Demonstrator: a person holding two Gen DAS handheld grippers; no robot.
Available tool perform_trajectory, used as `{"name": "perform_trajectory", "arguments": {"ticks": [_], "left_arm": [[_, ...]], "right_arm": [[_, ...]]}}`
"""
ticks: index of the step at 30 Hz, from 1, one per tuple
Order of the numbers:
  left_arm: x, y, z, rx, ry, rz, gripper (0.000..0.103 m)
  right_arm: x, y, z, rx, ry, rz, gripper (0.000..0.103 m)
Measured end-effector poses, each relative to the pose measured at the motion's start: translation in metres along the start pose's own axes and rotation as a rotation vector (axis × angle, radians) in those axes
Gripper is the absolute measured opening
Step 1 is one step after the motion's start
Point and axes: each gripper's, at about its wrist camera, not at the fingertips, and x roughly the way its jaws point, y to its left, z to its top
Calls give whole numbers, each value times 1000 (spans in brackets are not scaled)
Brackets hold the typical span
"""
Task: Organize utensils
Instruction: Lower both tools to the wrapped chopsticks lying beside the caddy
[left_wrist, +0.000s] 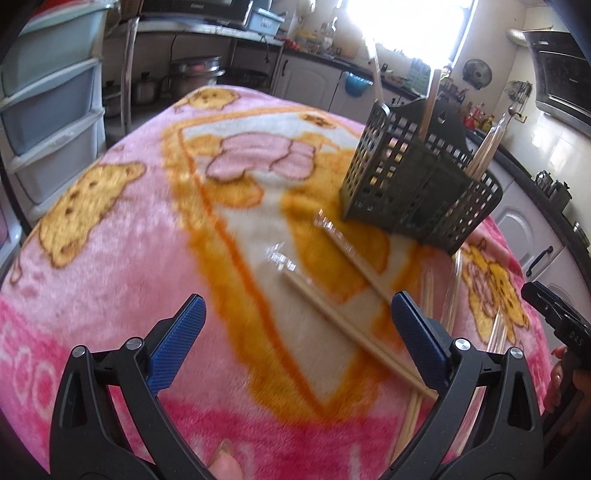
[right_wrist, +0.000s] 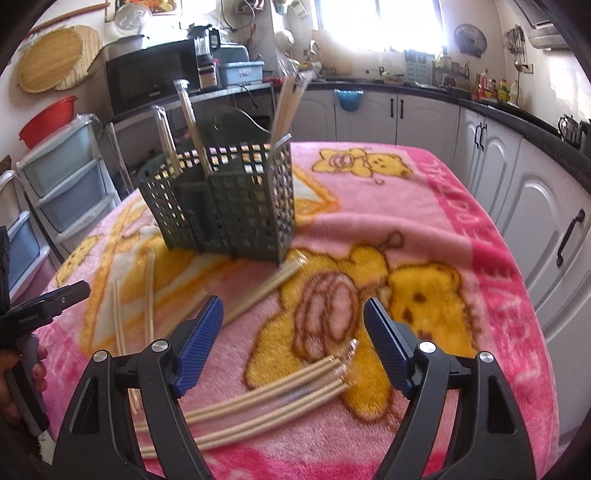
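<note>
Wooden chopsticks (right_wrist: 236, 421) lie loose on the blanket-covered surface (right_wrist: 461, 229) (a few stand in the basket (right_wrist: 225, 206)), while left hand-held gripper (left_wrist: 297, 317) and right hand-held gripper (right_wrist: 293, 317) hover open, empty.

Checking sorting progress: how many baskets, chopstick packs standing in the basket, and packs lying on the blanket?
Dark green plastic lattice basket: 1
Wrapped wooden chopstick packs standing in basket: 3
Wrapped chopstick packs lying on pink blanket: 5
Total: 9
</note>
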Motion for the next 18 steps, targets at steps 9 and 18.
{"name": "perform_trajectory", "arguments": {"ticks": [9, 18], "left_arm": [[11, 24, -8, -122, 66, -69, 92], [46, 8, 17, -151, 111, -141, 62]], "right_arm": [[3, -13, -12, 32, 21, -32, 76], [7, -35, -18, 92, 58, -50, 76]]}}
